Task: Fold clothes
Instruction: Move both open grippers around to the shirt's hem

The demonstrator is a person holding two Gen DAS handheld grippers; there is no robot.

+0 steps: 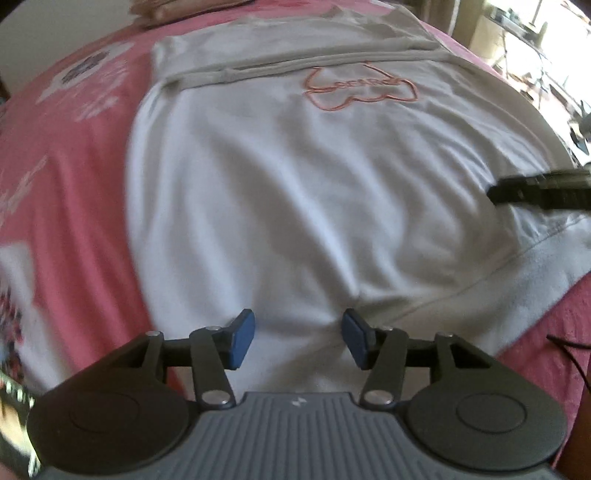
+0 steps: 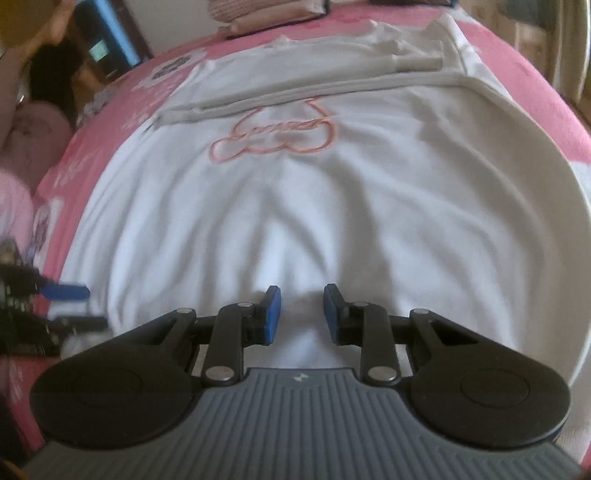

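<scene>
Our left gripper (image 1: 298, 339) and right gripper (image 2: 301, 314) hover with blue pads apart, holding nothing, over the near edge of the white cotton shirt with a pink outline print (image 1: 295, 192). We might pinch only one layer, so the fold goes crooked. The shirt lies on a pink printed bedspread (image 1: 85, 147); a bright window (image 1: 546, 29) is beyond.

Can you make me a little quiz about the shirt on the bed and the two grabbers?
1. True or false: the left gripper is clamped shut on the white shirt.
2. What colour is the outline design on the shirt: A green, B pinkish orange, C black?
3. Fill in: the shirt lies on a ___ bedspread.

Key: 1 false, its jaws stand apart, like those of the right gripper. 2 B. 3 pink.
</scene>
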